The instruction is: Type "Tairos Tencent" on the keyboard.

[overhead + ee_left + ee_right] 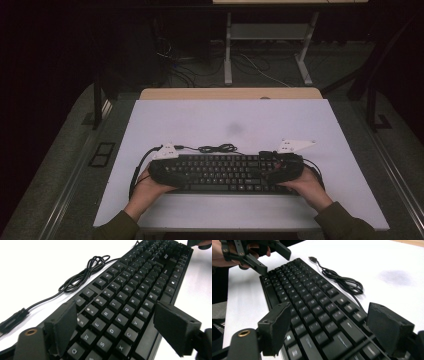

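While the left gripper and right gripper are held wide apart astride the ends of the black keyboard, gripping nothing, a release onto the white surface is judged underway, with withdrawal called for next, clear of the coiled cable beyond.

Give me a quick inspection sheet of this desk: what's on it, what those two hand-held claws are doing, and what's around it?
Surface: white rectangular tabletop, with a faint grey smudge near its middle.
Job's things: black full-size computer keyboard, lying flat near the person's edge.
Clutter: nothing seen.
Grippers: left gripper open, its jaws standing apart over the keyboard's left end without pressing it; right gripper open over the right end, likewise.
Cables: the keyboard's black cable lies coiled loosely behind it, plug free on the table; each gripper trails its own cable.
Surroundings: dark room, grey floor, white legs of another table beyond, loose wires on the floor.
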